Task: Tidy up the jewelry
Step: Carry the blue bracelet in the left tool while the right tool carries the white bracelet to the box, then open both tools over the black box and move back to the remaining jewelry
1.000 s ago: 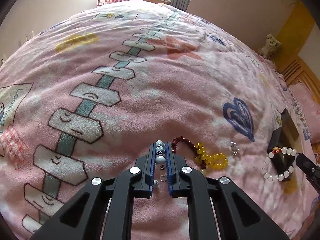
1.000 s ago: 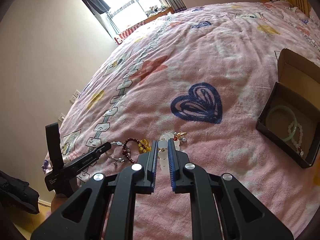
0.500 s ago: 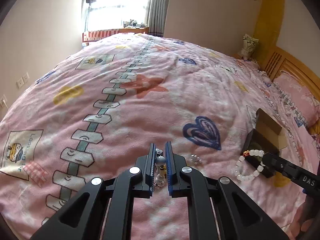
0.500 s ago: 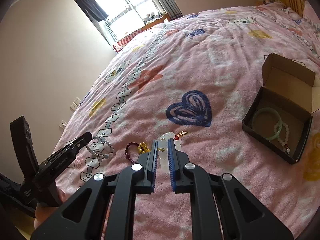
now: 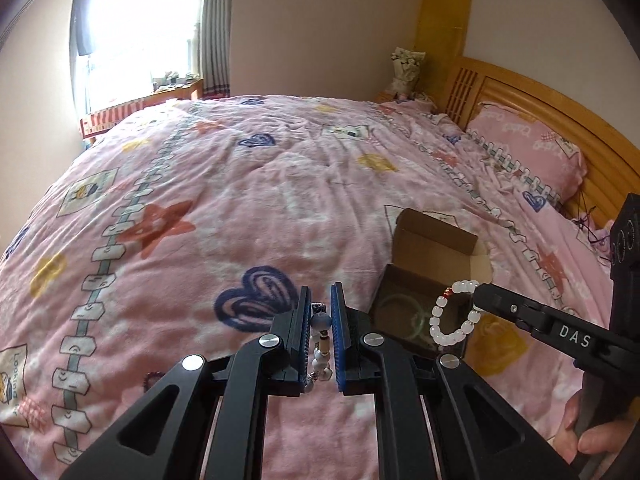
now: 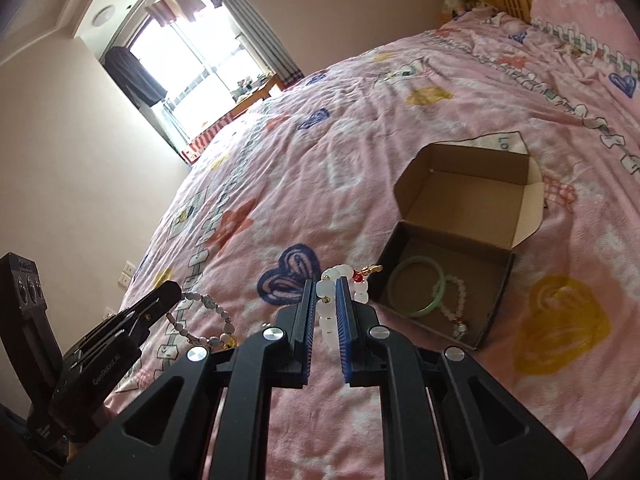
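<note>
open box (image 6: 496, 292), green bangle (image 6: 420, 292), pale bead bracelet (image 6: 456, 304) inside

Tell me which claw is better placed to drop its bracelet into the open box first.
Right. The right claw holds the white bead bracelet just beside the box; the left claw, gripping the grey bead bracelet, hangs farther away.

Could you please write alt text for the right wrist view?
The right hand-held gripper is shut on a white bead bracelet above a pink bedspread, near an open cardboard box holding a green bangle and pale bead bracelet.
</note>
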The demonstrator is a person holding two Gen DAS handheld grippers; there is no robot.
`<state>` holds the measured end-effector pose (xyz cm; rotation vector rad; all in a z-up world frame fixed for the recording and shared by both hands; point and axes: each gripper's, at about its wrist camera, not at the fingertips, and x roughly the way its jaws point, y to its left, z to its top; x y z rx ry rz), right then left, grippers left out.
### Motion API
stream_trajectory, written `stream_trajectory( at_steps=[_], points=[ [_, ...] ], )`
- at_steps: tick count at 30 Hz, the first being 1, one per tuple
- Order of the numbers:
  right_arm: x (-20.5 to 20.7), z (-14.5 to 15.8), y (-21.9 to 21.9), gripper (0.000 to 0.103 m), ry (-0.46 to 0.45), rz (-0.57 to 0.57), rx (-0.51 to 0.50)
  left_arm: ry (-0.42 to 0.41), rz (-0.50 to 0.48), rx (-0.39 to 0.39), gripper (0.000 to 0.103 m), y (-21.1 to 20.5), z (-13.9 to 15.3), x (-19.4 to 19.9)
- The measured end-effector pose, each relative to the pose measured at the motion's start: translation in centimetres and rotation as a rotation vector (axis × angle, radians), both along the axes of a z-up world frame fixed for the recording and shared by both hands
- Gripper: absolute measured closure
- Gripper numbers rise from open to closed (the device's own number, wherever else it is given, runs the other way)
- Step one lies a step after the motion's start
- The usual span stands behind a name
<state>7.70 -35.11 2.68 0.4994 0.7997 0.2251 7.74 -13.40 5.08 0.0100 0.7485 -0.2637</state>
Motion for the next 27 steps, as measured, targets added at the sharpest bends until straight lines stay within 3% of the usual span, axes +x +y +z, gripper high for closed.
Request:
stream_trajectory(
  at_steps=[6, 11, 17, 23, 25, 27],
  points=[
    [1.2, -0.6, -5.6, 0.092, -0.011, -0.078, 0.062, 0.003, -0.095, 0.000, 0.092, -5.9, -0.5, 2.2],
    [2.4, -1.1, -7.7, 0.092, -0.010, -0.089, 0.061, 0.006, -0.143, -0.009, 0.092, -9.2, -1.1, 3.9],
    [3.4, -2.2, -7.9, 0.091, 0.005, -0.071, 0.097, 0.036, -0.152, -0.055, 0.092, -10.8, -2.5, 5.2],
    [2.9, -1.4, -7.6, 0.088, -0.023, -0.069, 0.112, 0.067, -0.146, -0.079, 0.091, -10.7, -3.2, 5.4],
    [2.8, -1.2, -7.7, 0.088, -0.025, -0.078, 0.118, 0.072, -0.137, -0.093, 0.080, -10.0, -3.0, 5.1],
    [2.7, -0.9, -7.5, 0.089, -0.027, -0.077, 0.118, 0.047, -0.119, -0.095, 0.057, -8.9, -2.3, 4.4]
  ],
)
